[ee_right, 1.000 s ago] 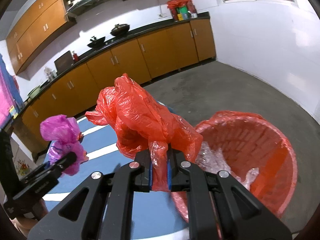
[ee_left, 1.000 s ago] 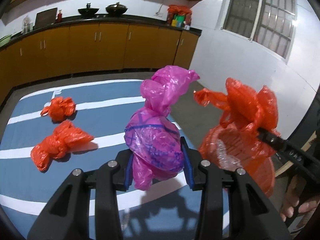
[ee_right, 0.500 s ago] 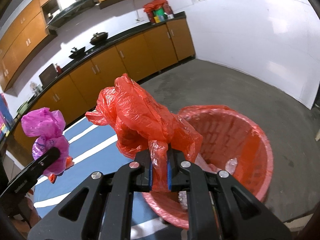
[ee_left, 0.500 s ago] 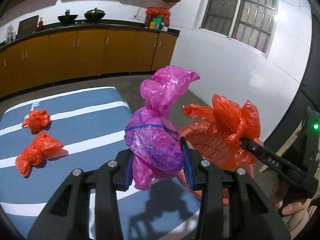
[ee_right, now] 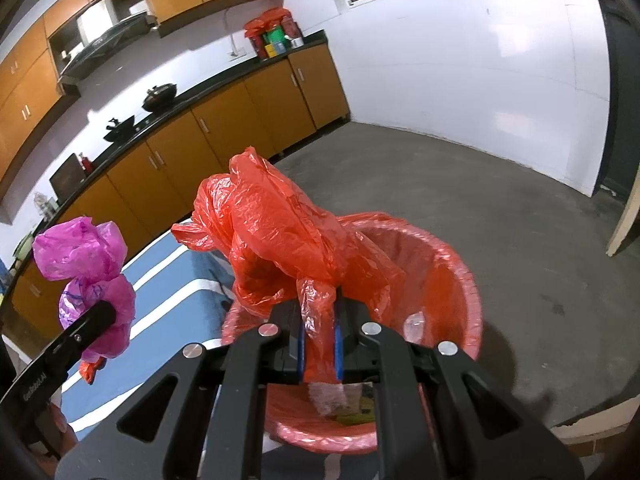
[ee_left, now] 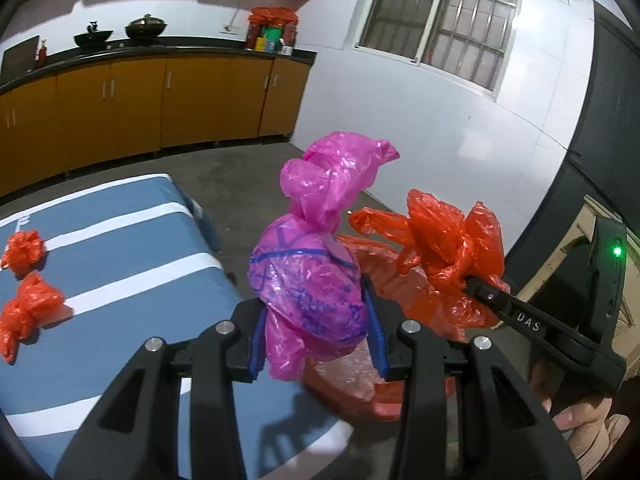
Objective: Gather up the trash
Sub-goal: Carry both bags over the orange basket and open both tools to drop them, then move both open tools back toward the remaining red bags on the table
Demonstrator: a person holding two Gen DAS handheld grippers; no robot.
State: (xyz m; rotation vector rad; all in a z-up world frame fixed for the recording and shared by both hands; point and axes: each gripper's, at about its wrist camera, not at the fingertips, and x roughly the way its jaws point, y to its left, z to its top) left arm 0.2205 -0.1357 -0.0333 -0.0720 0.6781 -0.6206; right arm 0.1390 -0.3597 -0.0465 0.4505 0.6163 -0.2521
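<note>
My left gripper (ee_left: 318, 334) is shut on a knotted pink trash bag (ee_left: 312, 280), held over the near rim of the red-lined trash bin (ee_left: 384, 384). The same pink trash bag (ee_right: 94, 280) shows at the left of the right wrist view. My right gripper (ee_right: 319, 344) is shut on a twisted tail of a red-orange trash bag (ee_right: 288, 240), which hangs over the mouth of the trash bin (ee_right: 456, 280). That red-orange bag (ee_left: 448, 248) appears right of the pink one in the left wrist view. Crumpled clear plastic lies inside the bin.
Two more red-orange bags (ee_left: 24, 248) (ee_left: 28, 312) lie on the blue, white-striped mat (ee_left: 120, 264) at the left. Wooden kitchen cabinets (ee_left: 160, 100) line the far wall; bare concrete floor (ee_right: 480, 184) lies beyond the bin. A hand (ee_left: 588, 436) holds the right gripper's handle.
Both grippers have swung right with their bags, off the mat toward the bin. The bin now sits directly below both bags; the mat's loose bags have slid to the left edge.
</note>
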